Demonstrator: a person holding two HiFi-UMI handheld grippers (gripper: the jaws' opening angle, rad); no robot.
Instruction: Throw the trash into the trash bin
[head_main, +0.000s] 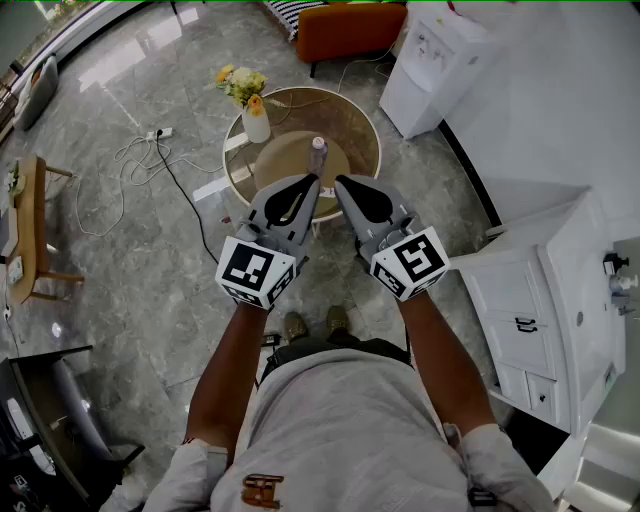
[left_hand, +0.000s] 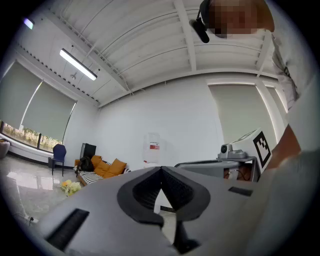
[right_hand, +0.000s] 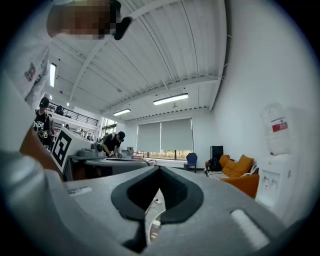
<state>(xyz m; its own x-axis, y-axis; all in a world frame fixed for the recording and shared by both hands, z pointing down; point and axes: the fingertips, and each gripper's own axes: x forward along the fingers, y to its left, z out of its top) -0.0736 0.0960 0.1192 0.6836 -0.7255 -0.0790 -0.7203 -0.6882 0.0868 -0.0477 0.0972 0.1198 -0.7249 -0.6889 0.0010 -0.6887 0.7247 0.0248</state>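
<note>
Left tool and right tool cover table rim.

- My left gripper is held out level in front of me, its jaws closed tip to tip with nothing between them.
- My right gripper sits just beside it, also level, with its jaws pressed together and empty.
- The two noses angle in toward each other, close but not touching.
- My left forearm and right forearm are bare and stretched forward.
- Each wrist sits straight behind its gripper's marker cube.
</note>
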